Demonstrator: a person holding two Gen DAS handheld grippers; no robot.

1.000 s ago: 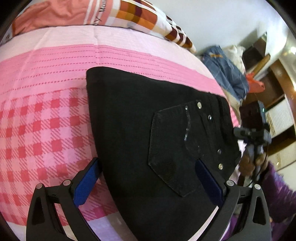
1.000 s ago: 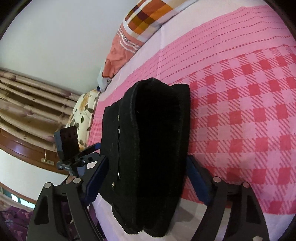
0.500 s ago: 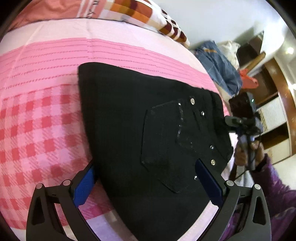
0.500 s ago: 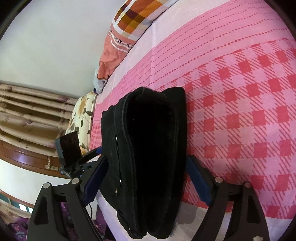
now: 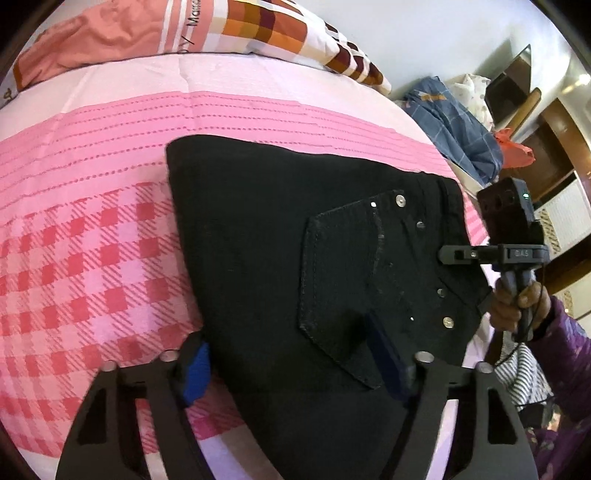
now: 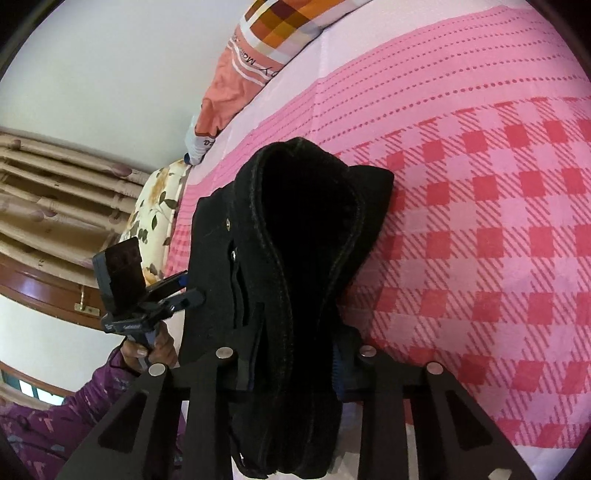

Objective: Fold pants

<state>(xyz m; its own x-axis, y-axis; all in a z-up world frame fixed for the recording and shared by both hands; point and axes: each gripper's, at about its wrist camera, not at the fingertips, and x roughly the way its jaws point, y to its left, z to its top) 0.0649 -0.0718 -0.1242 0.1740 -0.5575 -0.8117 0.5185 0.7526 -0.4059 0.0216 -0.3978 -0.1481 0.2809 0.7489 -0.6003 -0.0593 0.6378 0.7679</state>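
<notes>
My left gripper (image 5: 291,360), closing: blue pads (image 5: 195,369) at 7 and 5 o'clock of the left wrist view, folded black pants (image 5: 295,266) between them. Left pad sits at the fabric's edge on the sheet, right pad lies on top of the back pocket (image 5: 347,280); can't tell if they're pinching yet.

My right gripper (image 6: 295,363), also closing: fingers (image 6: 221,373) at 6 o'clock of the right wrist view, pulled in tight against both sides of the pants (image 6: 295,258) waistband end, cloth bunched between them.

View differences: the left wrist view shows the pants flat from above, with the pocket, silver rivets (image 5: 399,200), and the right gripper (image 5: 448,254) poking in at 3 o'clock with the person's hand (image 5: 517,306) and purple sleeve (image 5: 565,354). The right wrist view shows the stack end-on: thick layers, the waistband gaping like a dark mouth, belt loops (image 6: 240,295). It catches the left gripper (image 6: 184,291) at 9 o'clock, touching the pants' side.

Pants: black denim, folded into a compact rectangle, lying on the pink checked bedsheet (image 5: 92,258), centre of bed.

Farther: orange patchwork pillow (image 5: 258,33) at 12 o'clock, blue clothes pile (image 5: 454,125) at 2 o'clock in the left view; floral pillow (image 6: 155,206) and curtain (image 6: 55,192) at 9–10 o'clock in the right.
</notes>
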